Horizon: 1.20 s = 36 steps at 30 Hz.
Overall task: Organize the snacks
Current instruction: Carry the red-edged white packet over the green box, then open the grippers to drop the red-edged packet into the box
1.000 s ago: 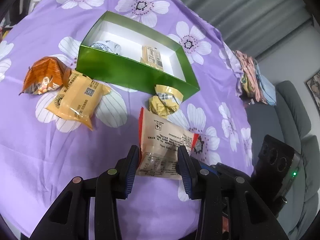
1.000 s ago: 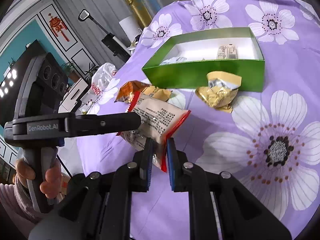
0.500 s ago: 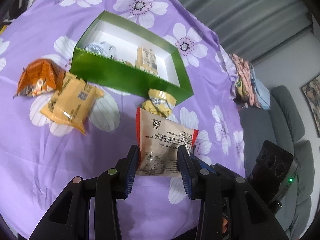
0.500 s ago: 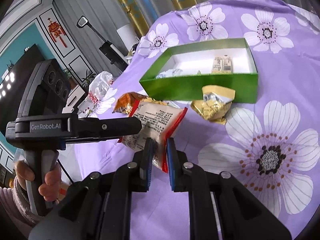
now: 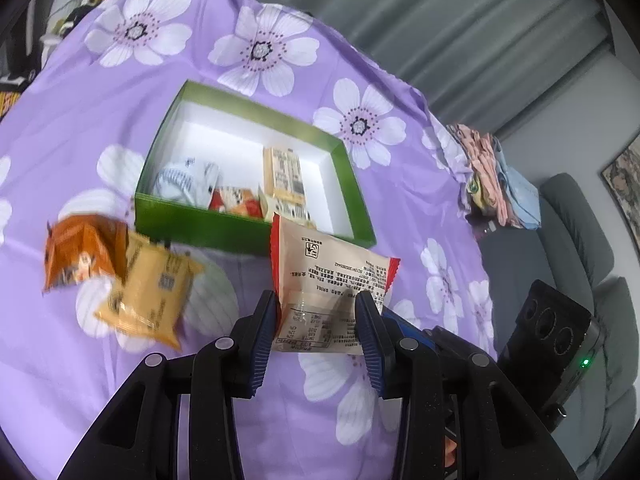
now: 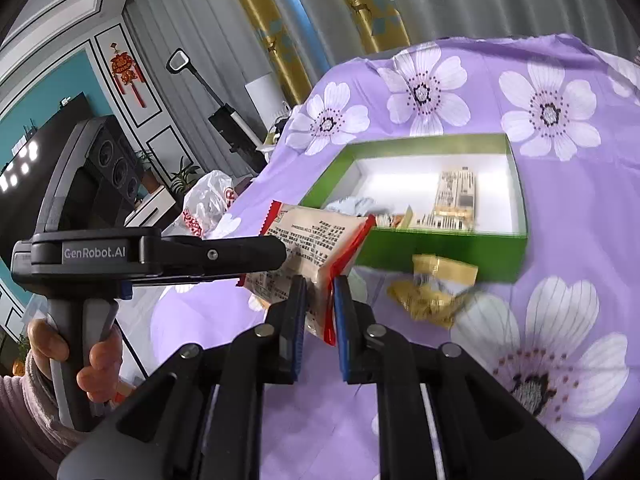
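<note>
Having risen off the purple floral cloth, the beige red-edged snack packet hangs clamped between both grippers, ahead of which the green cardboard box now lies closer; placement imminent.

Purple floral tablecloth, grey sofa, folded clothes pile, gold-patterned curtains.

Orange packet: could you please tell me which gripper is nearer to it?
Left. The left gripper hangs right of the orange packet; the right gripper is farther right, both gripping the white packet.
</note>
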Available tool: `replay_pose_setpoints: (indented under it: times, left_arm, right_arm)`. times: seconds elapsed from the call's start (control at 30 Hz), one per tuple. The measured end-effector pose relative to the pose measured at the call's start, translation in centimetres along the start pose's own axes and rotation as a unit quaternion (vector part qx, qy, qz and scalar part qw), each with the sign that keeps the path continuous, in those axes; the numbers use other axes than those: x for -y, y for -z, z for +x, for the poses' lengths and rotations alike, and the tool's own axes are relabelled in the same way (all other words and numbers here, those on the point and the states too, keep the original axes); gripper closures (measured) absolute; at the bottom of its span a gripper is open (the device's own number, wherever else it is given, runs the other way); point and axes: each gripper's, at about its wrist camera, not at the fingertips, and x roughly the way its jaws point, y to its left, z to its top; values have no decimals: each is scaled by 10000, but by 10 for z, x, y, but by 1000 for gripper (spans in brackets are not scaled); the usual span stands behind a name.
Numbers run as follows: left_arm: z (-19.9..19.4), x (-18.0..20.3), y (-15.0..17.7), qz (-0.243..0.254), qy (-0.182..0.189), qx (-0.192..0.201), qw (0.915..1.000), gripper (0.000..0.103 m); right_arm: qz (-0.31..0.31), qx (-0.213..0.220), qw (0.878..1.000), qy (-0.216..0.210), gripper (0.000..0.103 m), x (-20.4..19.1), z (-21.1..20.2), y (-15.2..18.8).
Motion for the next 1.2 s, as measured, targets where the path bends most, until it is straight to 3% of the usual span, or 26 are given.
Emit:
replay_pose_setpoints:
  times: [0.37,0.6,0.93,1.2]
  left_arm:
    - [24,-9,-57,82,-14,0,10000,63]
    - [56,-32,-85,-119,-42,-195,9997,63]
    - [103,-70,-94,-489,-220,-538,9971,63]
    - [112,-74,-95,-541,-341,-622,9960,63]
  right_arm:
    - [-32,132,9999,69,89,22,31,-49]
    - [101,-68,9998,148,89,45,66,-68]
    - [247,-506,9981,265,89,70,114,-70]
    - [315,-639,9969,327,88,76,124,-67]
